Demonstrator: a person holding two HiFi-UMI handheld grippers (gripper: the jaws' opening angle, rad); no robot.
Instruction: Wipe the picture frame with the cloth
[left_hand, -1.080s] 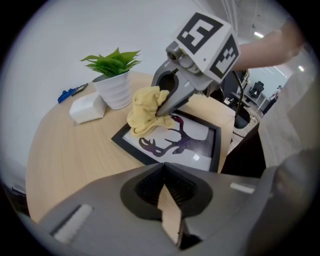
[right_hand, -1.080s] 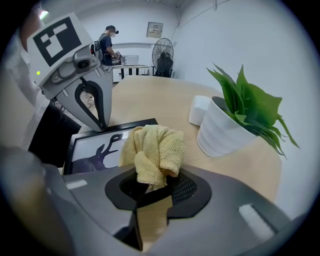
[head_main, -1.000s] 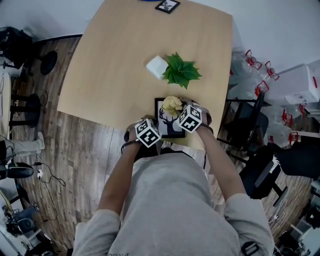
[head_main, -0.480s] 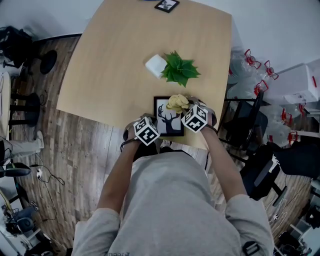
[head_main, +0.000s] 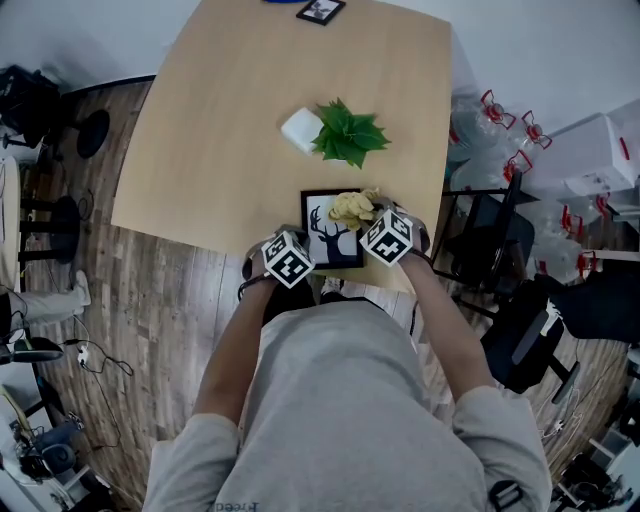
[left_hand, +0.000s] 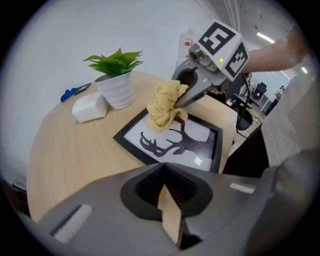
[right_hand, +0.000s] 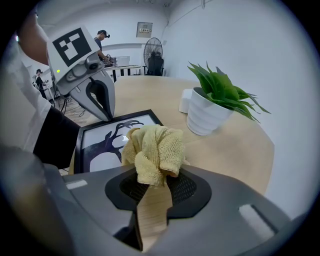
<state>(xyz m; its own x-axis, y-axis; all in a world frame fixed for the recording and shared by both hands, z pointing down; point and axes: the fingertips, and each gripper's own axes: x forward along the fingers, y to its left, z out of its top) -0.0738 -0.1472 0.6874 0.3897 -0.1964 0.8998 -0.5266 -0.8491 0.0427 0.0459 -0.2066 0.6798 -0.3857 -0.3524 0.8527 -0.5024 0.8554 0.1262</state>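
A black picture frame (head_main: 326, 230) with a deer silhouette lies flat near the table's front edge. My right gripper (right_hand: 153, 186) is shut on a bunched yellow cloth (right_hand: 152, 148), and the cloth (head_main: 351, 206) rests over the frame's far right part. The left gripper view shows the cloth (left_hand: 164, 104) hanging from the right gripper (left_hand: 186, 94) onto the frame (left_hand: 199, 141). My left gripper (left_hand: 168, 199) is shut and holds nothing. It sits by the frame's near left corner, where the right gripper view shows the left gripper (right_hand: 106, 114) tip down beside the frame (right_hand: 100, 145).
A green plant in a white ribbed pot (head_main: 346, 134) stands just beyond the frame, with a white box (head_main: 300, 130) at its left. A small second frame (head_main: 320, 10) lies at the table's far edge. Chairs and clutter fill the floor at the right.
The right gripper has slid the cloth a little to the right along the frame's far part. The left gripper has stayed by the near left corner.
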